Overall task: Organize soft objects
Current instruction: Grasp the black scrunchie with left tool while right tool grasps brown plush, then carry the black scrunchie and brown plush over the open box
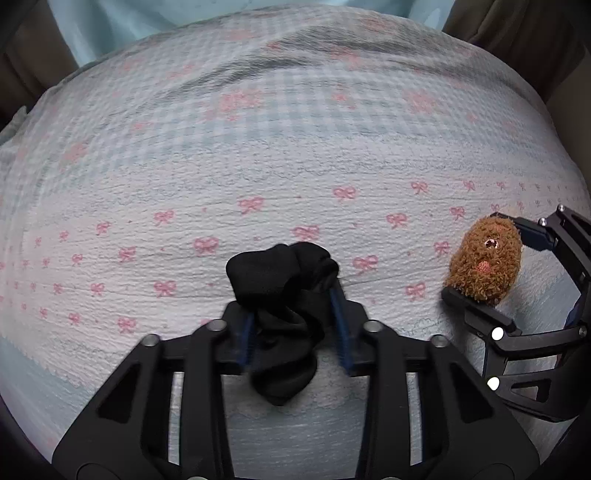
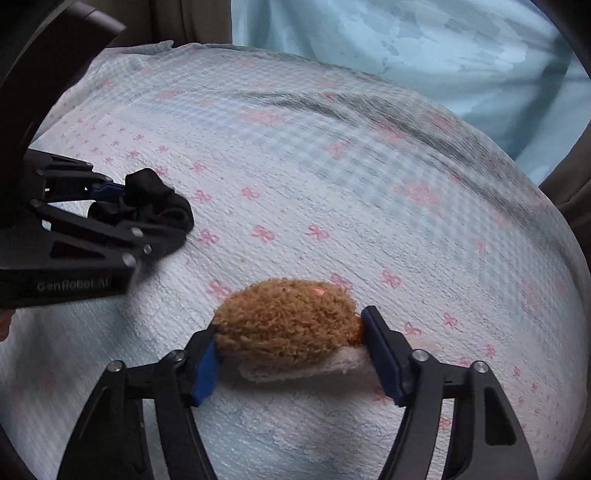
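Black cloth (image 1: 284,295), crumpled into a soft bundle, sits pinched between the blue pads of my left gripper (image 1: 295,325); the bundle bulges out past the fingertips and a fold of it hangs back toward the camera. It lies low against the bedspread (image 1: 295,166), a crinkled pale blue and white cover printed with small pink bows and a checked band further off.

To the right of that, well apart from the black cloth, my right gripper (image 2: 291,354) has its blue pads (image 2: 205,369) pressed against both ends of a brown curly plush toy (image 2: 288,325). From the left wrist view I see the toy's face, a shiny bead and a pink stitched patch; from the right wrist view I see its rounded back and a pale fuzzy piece under it, lying on the bedspread. Both grippers point steeply down at the cover, side by side, and my left gripper shows at the left edge of the right wrist view, black cloth still bulging from its tip.

Beyond the bedspread hangs a light blue curtain (image 2: 424,48), with brown upholstery (image 1: 517,33) in the far corners.
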`<action>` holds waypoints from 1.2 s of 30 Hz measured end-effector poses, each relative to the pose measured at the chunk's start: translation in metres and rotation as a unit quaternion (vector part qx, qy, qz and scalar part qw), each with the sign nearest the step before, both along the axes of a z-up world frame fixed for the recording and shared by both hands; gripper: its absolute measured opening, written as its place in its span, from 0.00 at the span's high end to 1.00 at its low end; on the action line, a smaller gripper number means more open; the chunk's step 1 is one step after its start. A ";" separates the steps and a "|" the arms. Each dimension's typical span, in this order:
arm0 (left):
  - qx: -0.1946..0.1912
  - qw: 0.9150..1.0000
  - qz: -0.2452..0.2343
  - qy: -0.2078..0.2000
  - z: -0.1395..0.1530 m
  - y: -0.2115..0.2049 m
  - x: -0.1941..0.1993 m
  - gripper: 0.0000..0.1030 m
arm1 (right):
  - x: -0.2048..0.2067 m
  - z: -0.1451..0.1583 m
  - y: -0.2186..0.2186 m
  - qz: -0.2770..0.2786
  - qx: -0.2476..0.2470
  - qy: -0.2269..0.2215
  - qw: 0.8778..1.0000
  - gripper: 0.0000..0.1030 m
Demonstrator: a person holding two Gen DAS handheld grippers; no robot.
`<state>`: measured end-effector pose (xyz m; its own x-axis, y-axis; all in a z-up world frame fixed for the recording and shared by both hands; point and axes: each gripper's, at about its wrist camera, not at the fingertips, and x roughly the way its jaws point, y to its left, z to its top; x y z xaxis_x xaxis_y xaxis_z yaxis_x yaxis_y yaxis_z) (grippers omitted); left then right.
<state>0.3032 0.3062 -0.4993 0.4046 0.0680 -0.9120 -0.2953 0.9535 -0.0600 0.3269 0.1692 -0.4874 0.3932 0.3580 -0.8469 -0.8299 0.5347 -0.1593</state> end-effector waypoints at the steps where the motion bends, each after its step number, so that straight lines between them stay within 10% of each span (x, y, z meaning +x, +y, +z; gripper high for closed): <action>1: -0.002 1.000 0.001 0.000 0.000 0.002 0.000 0.77 | 0.000 0.001 -0.001 -0.003 0.002 0.001 1.000 0.42; 15: -0.009 1.000 0.005 -0.028 0.062 0.002 -0.029 0.80 | -0.022 0.064 -0.027 -0.057 0.045 0.002 0.997 0.54; 36: -0.010 0.987 -0.079 -0.139 0.279 -0.101 -0.138 0.80 | -0.154 0.279 -0.154 -0.212 0.136 -0.083 0.964 0.55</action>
<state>0.1656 0.2047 -0.2206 0.6442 -0.0330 -0.7641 -0.1131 0.9840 -0.1379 0.1727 0.0151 -0.2088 0.6743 0.3355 -0.6579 -0.5034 0.8606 -0.0771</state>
